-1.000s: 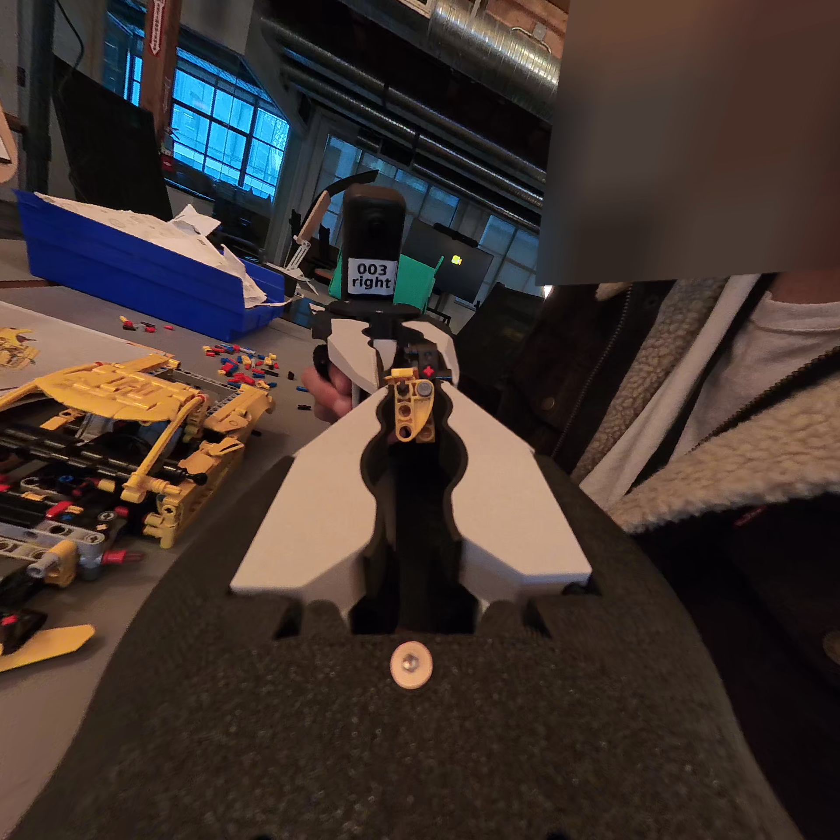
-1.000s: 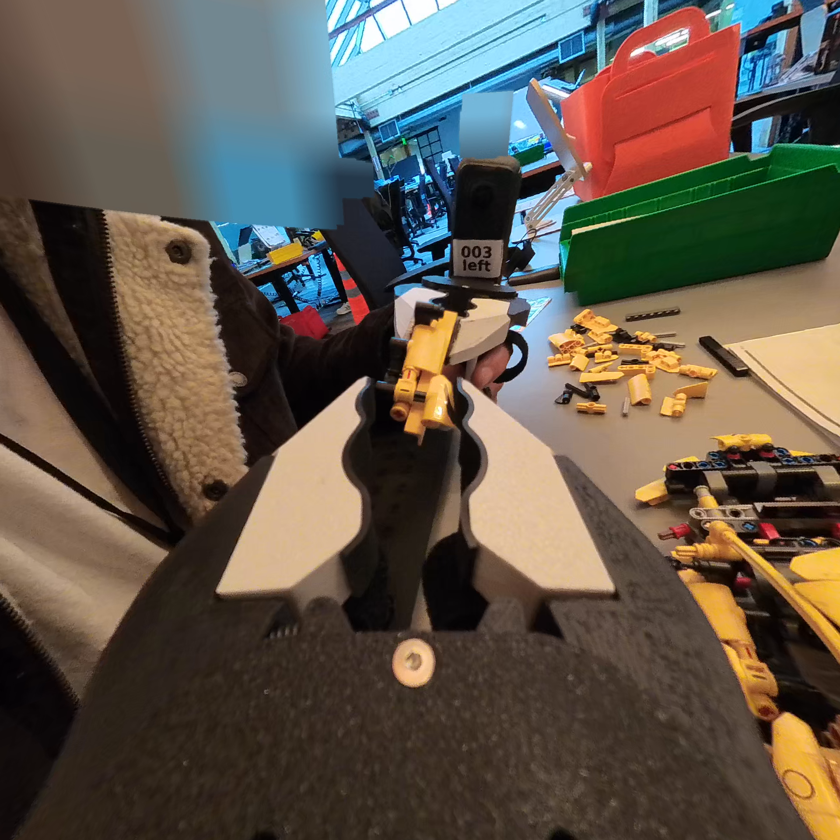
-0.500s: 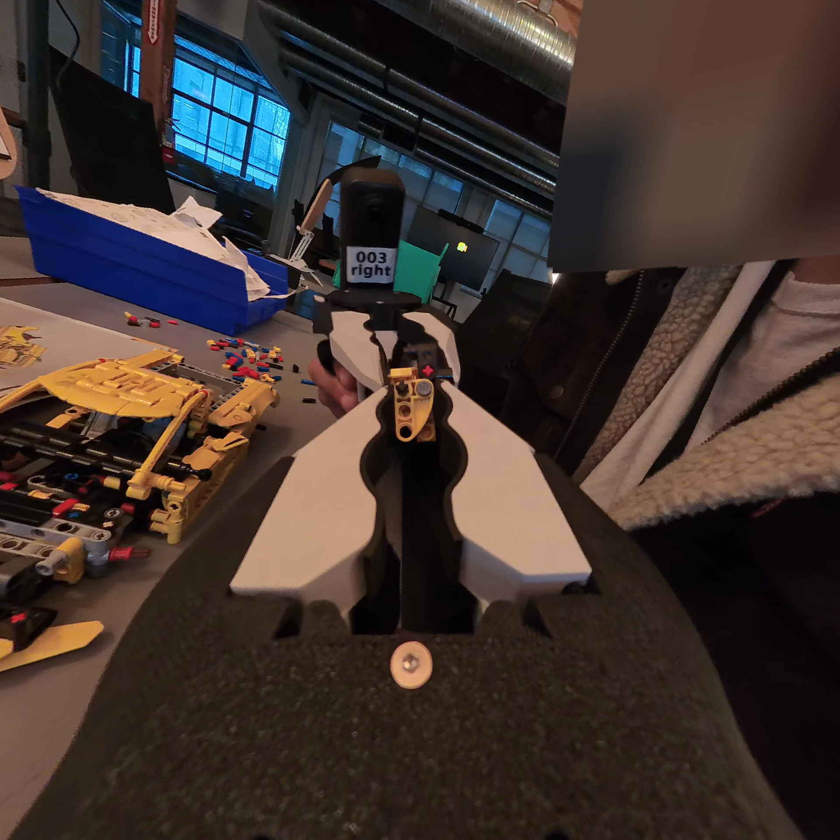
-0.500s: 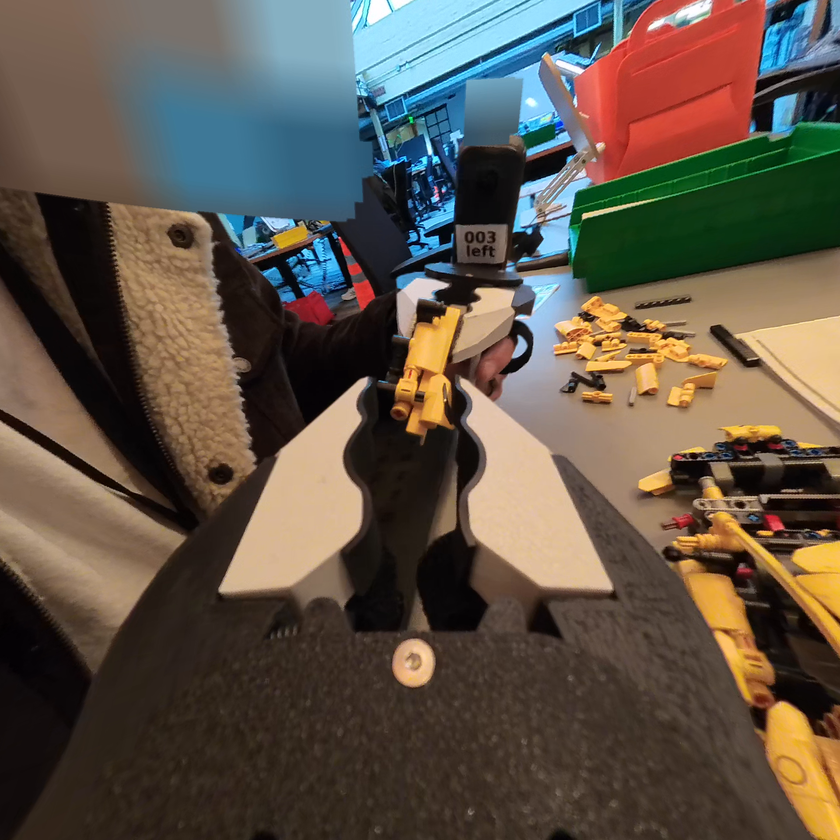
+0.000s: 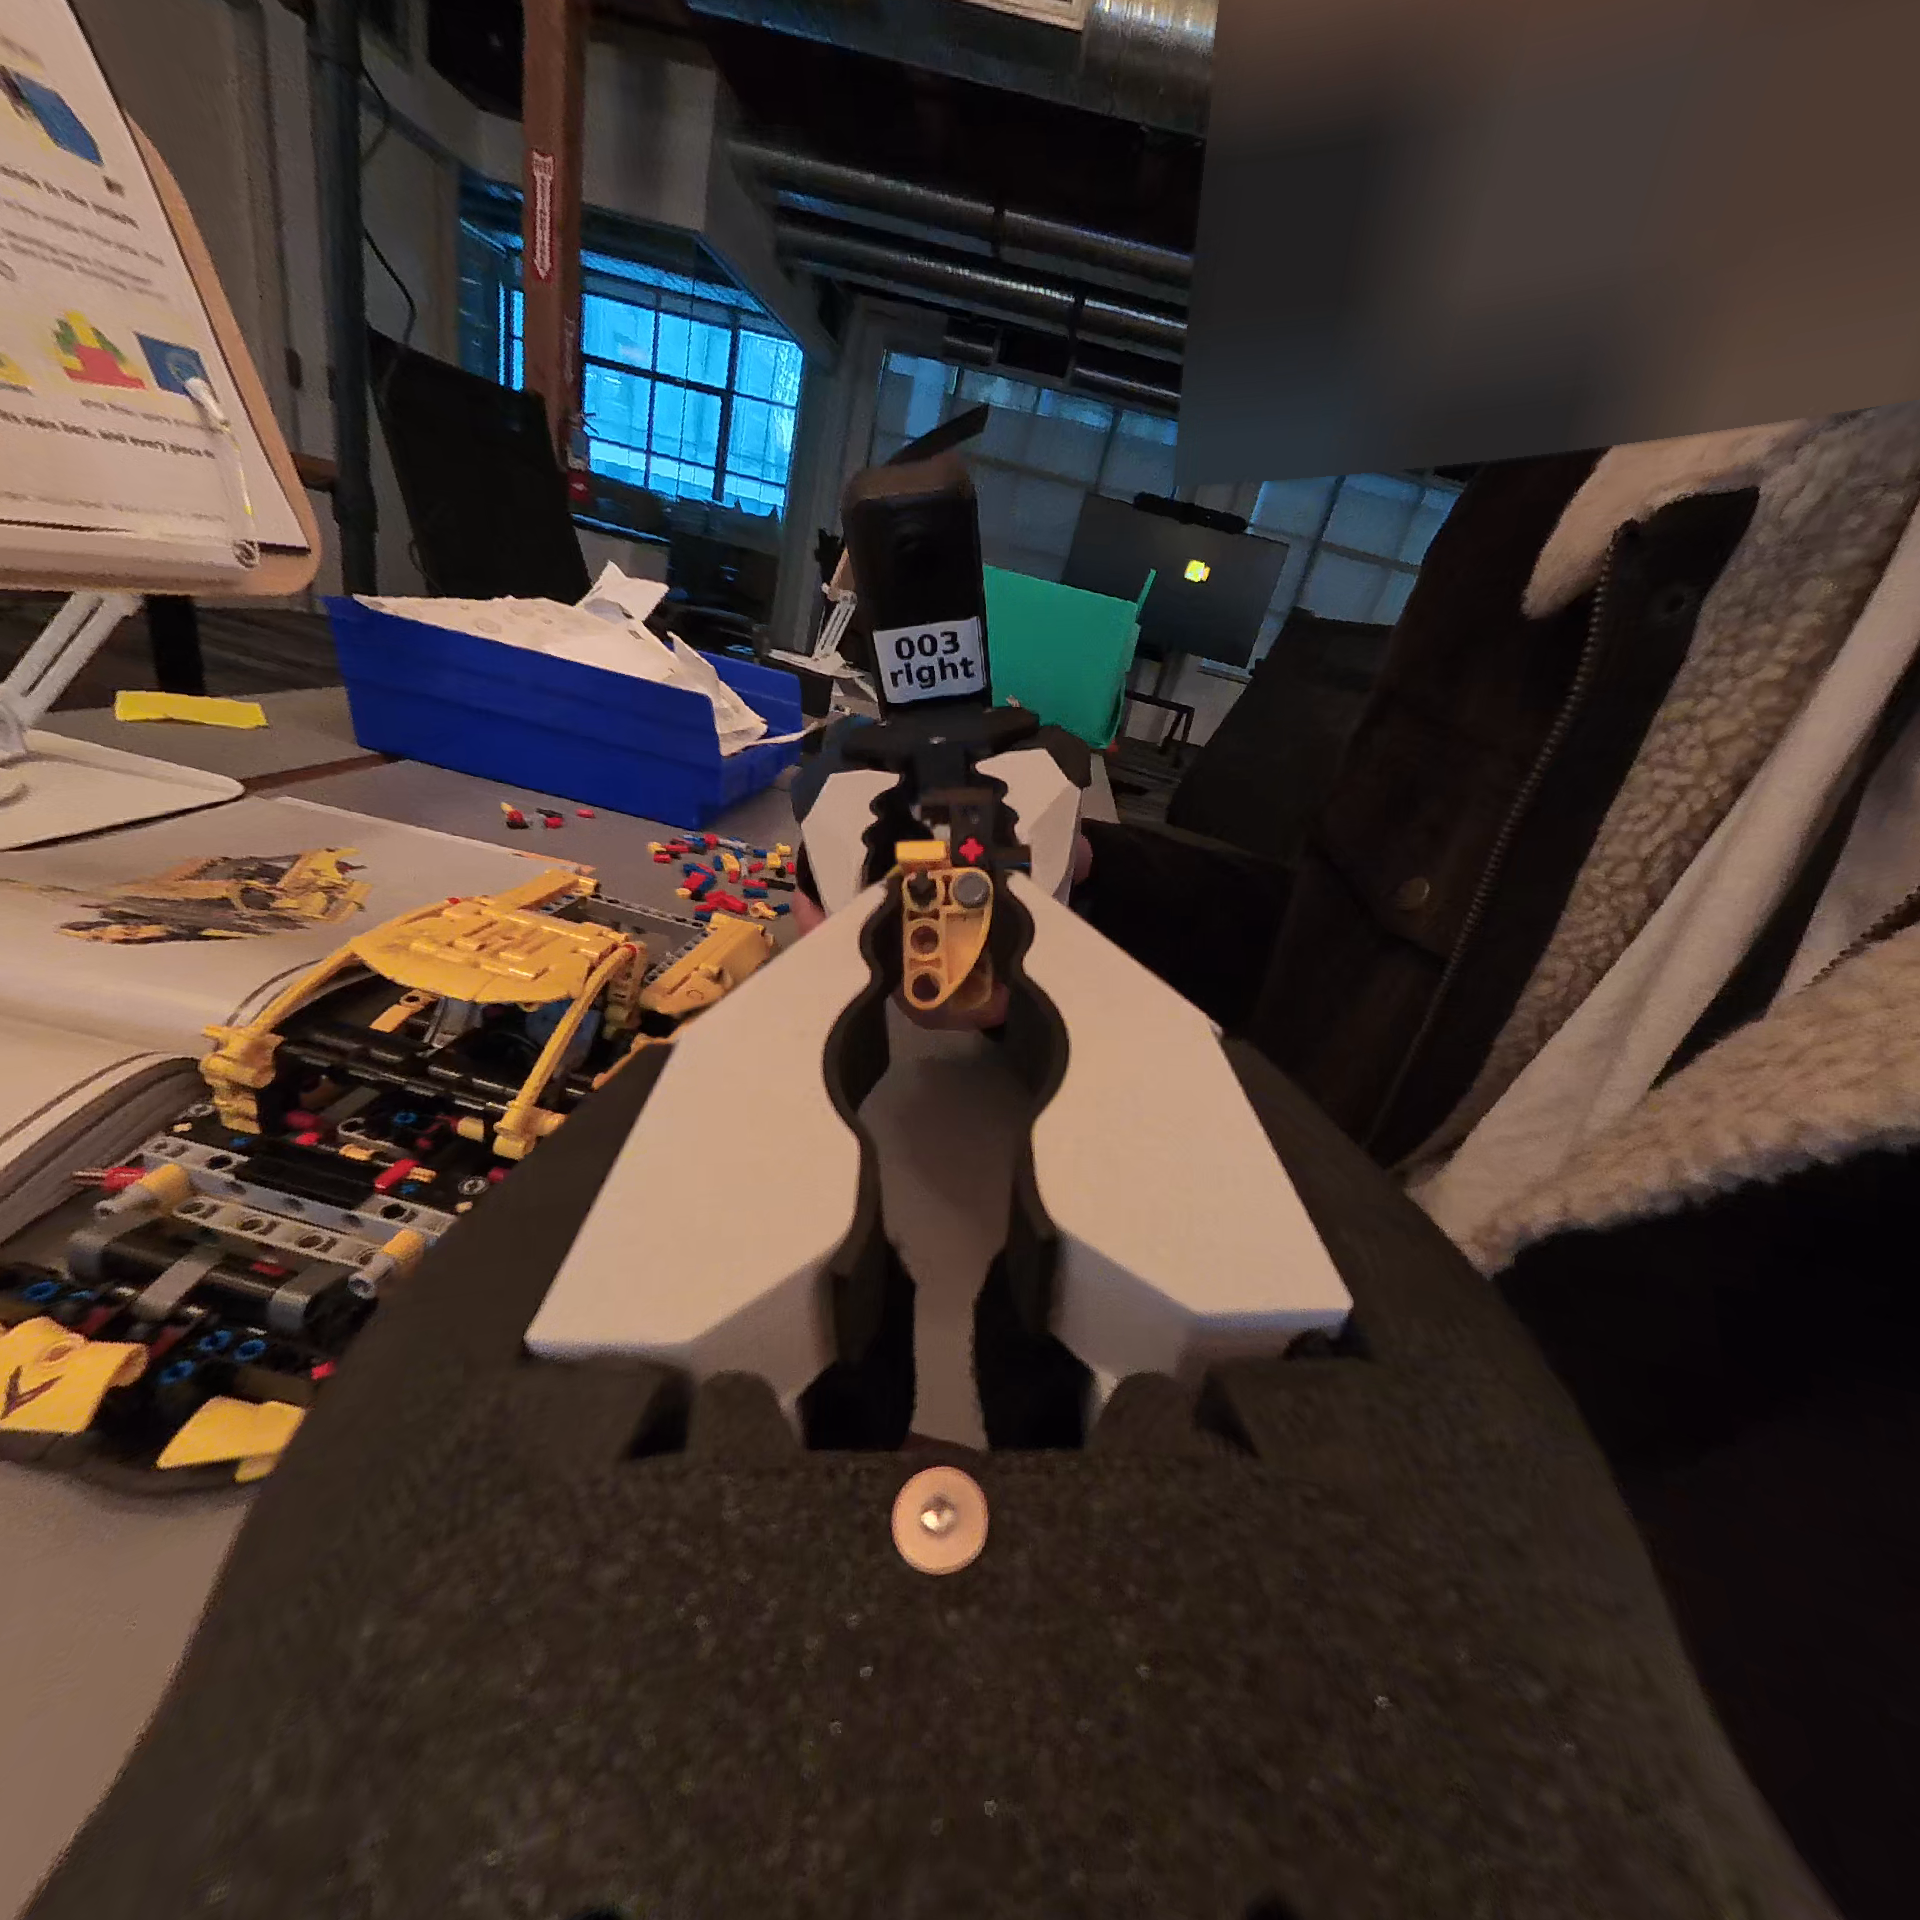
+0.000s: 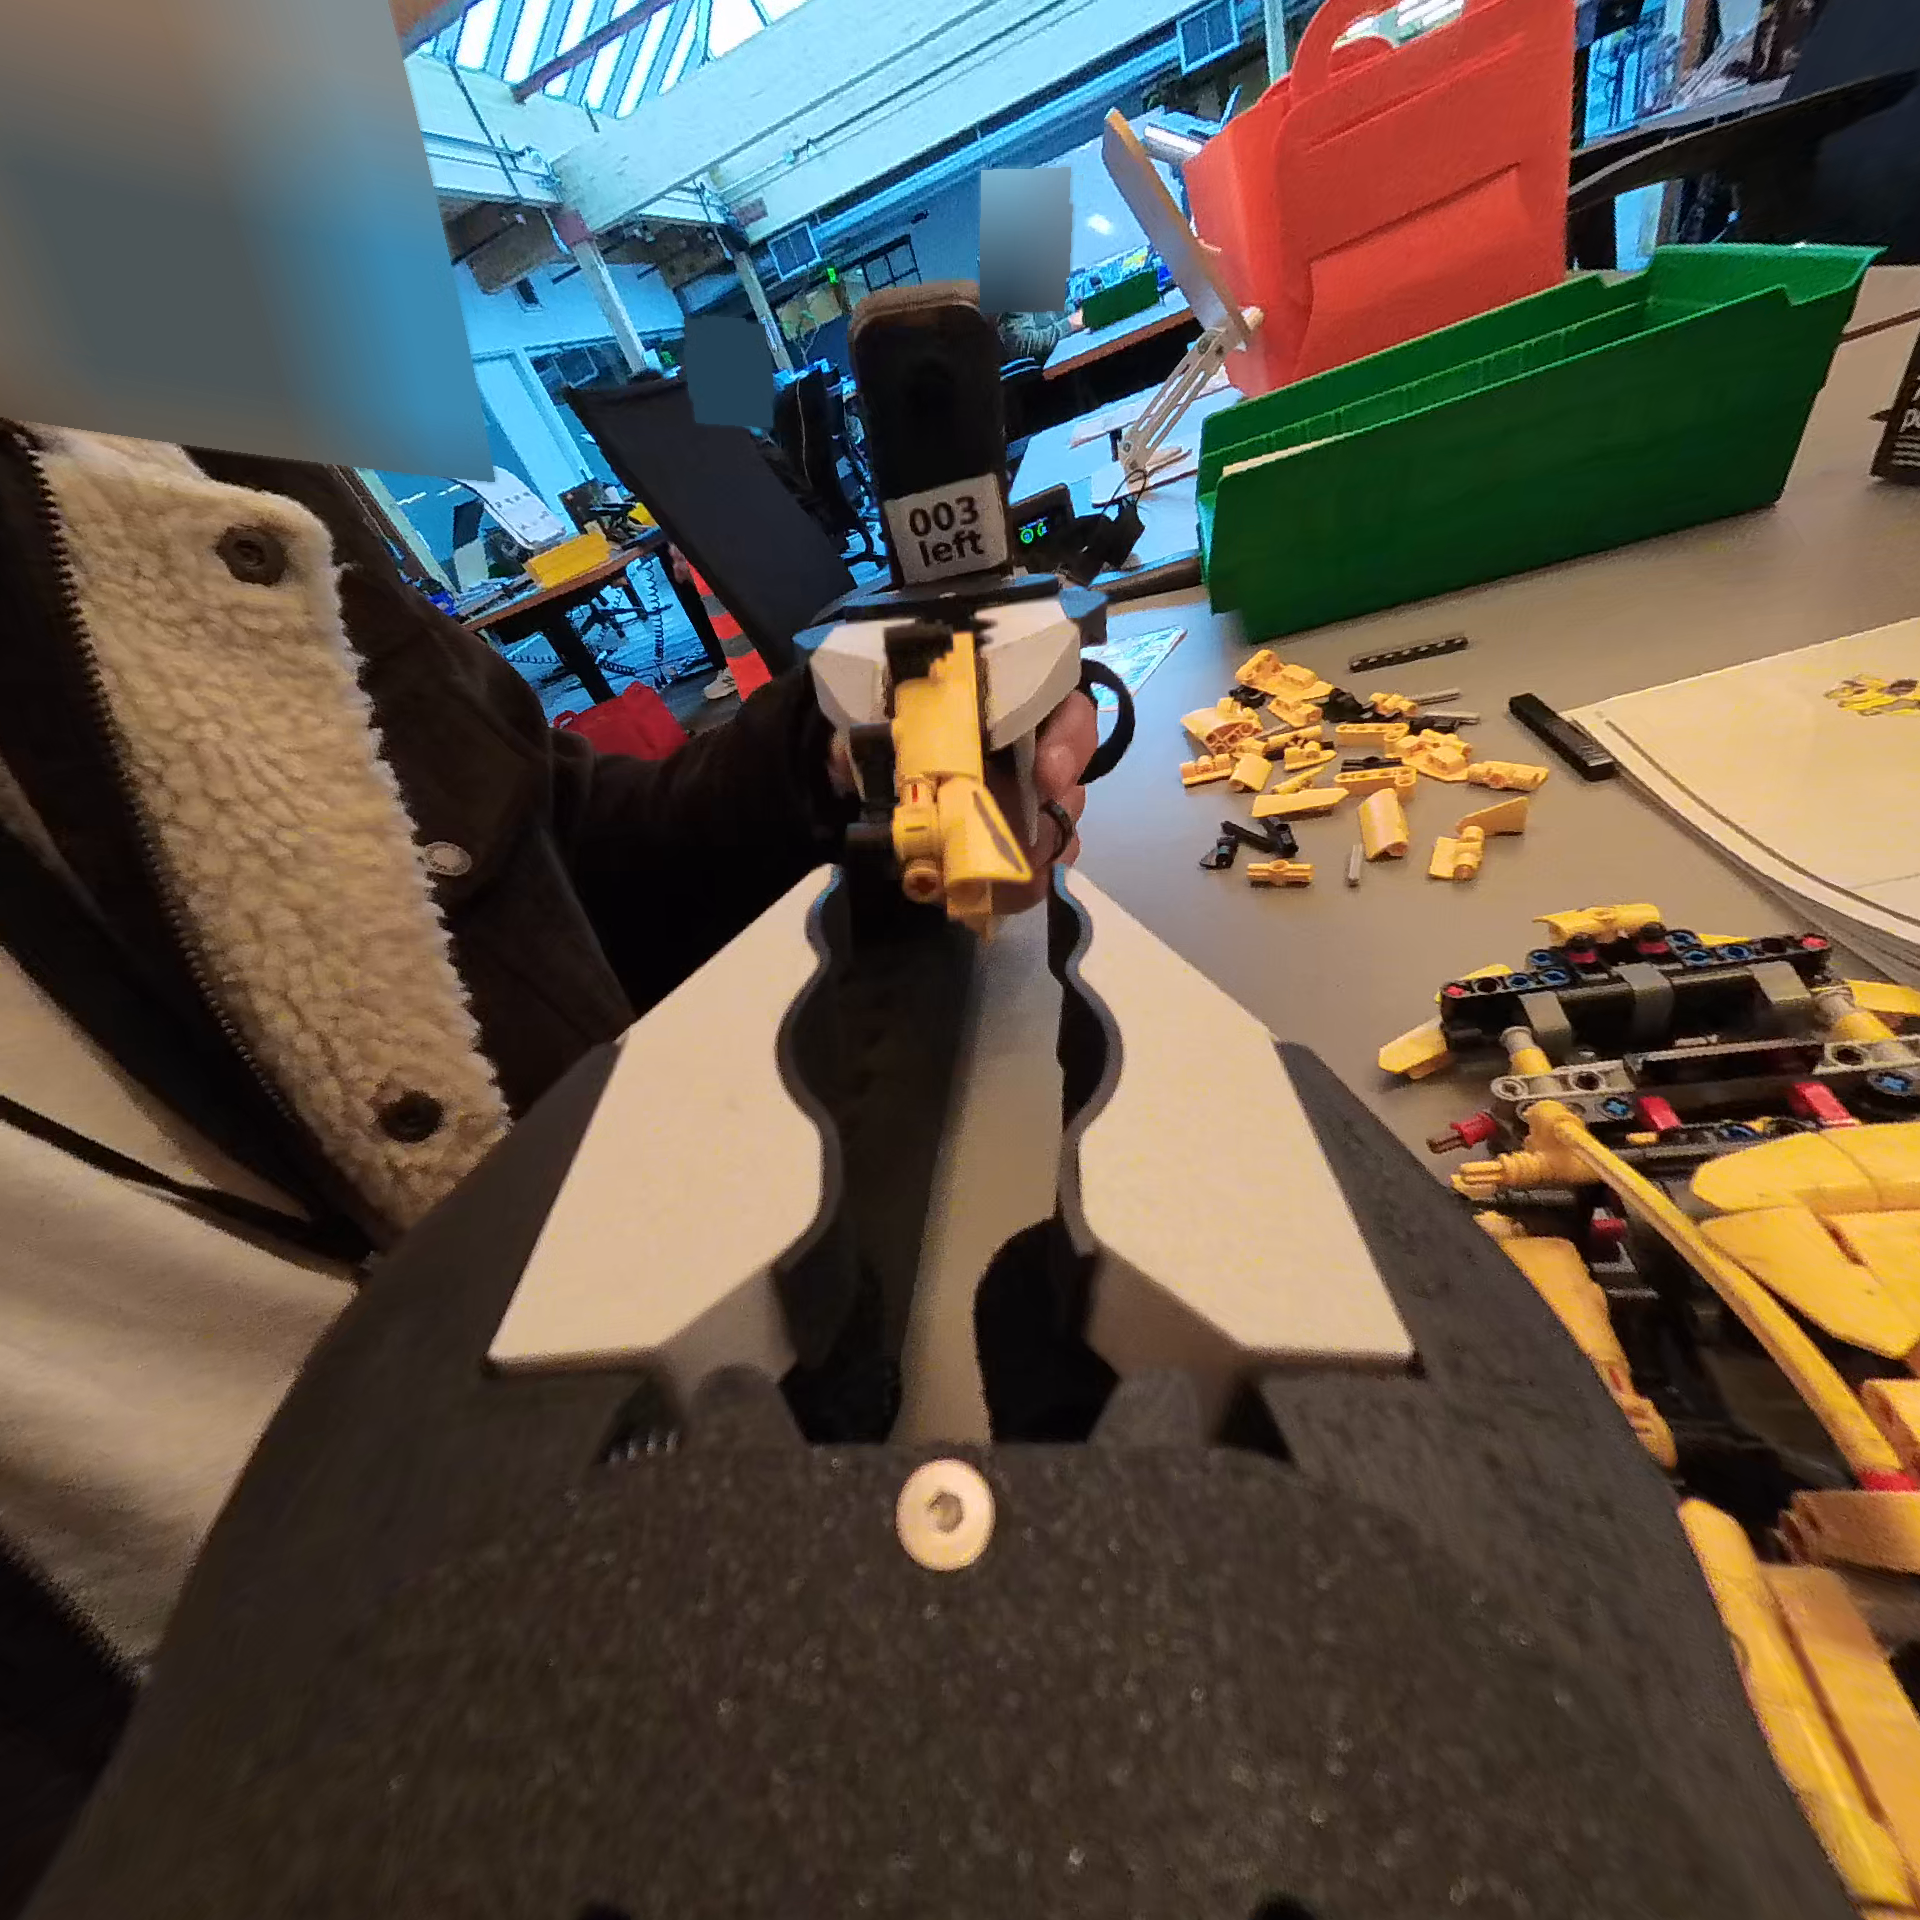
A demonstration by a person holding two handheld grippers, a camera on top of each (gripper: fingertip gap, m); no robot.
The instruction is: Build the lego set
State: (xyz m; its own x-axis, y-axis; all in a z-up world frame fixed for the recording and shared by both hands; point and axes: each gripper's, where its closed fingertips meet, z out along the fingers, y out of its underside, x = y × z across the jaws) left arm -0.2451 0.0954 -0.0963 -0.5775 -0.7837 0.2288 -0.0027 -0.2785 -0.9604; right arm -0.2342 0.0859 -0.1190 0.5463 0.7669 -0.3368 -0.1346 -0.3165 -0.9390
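Above the surface: left gripper (image 5: 940, 914) and right gripper (image 6: 951, 883) meet tip to tip in mid-air, facing each other.
Left fingers: closed on a small yellow lego sub-assembly (image 5: 940, 935) of holed beams with a grey pin.
Right fingers: gripping the far end of the same sub-assembly (image 6: 945, 790), beside its red cross axle and black connector.
Model: a half-built yellow and black lego car (image 5: 416, 1039) lies on the grey surface (image 6: 1299, 935), partly on an open instruction booklet (image 5: 156, 935).
Loose parts: yellow pieces (image 6: 1351, 769) near a green plastic bin (image 6: 1507, 436); small red and blue pieces (image 5: 727, 873) near a blue plastic bin (image 5: 551, 717).
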